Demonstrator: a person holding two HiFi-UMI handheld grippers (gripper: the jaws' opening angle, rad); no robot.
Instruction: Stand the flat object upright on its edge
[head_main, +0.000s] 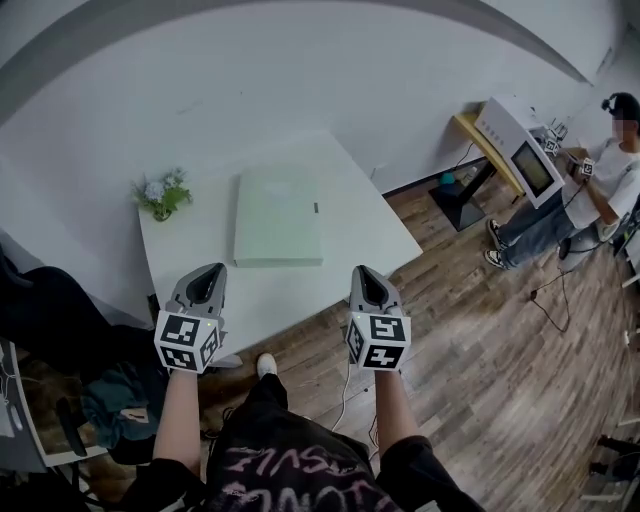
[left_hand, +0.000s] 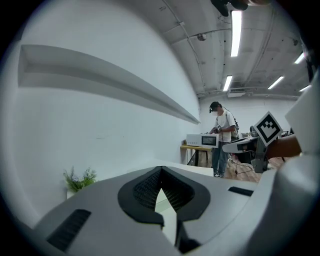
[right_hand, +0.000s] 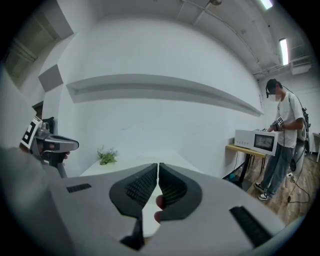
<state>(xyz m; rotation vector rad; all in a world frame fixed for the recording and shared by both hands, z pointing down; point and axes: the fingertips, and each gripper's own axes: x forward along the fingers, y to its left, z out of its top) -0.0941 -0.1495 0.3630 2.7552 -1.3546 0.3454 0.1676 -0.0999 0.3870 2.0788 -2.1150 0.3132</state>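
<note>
A flat pale-green box (head_main: 278, 218) lies face down on the white table (head_main: 370, 240), near its middle. My left gripper (head_main: 211, 269) hovers over the table's near edge, short of the box's near-left corner. The right gripper (head_main: 361, 271) is level with it, off the box's near-right corner. Both are shut, nothing is held, and neither touches the box. In the left gripper view the jaws (left_hand: 161, 172) meet at the tips. In the right gripper view the jaws (right_hand: 158, 167) are also closed, and the box is hidden behind them.
A small potted plant (head_main: 163, 193) stands at the table's far-left corner. To the right, a person (head_main: 600, 190) works at a white appliance (head_main: 520, 150) on a wooden bench. A wall runs behind the table. Dark clutter (head_main: 110, 405) sits on the floor at the left.
</note>
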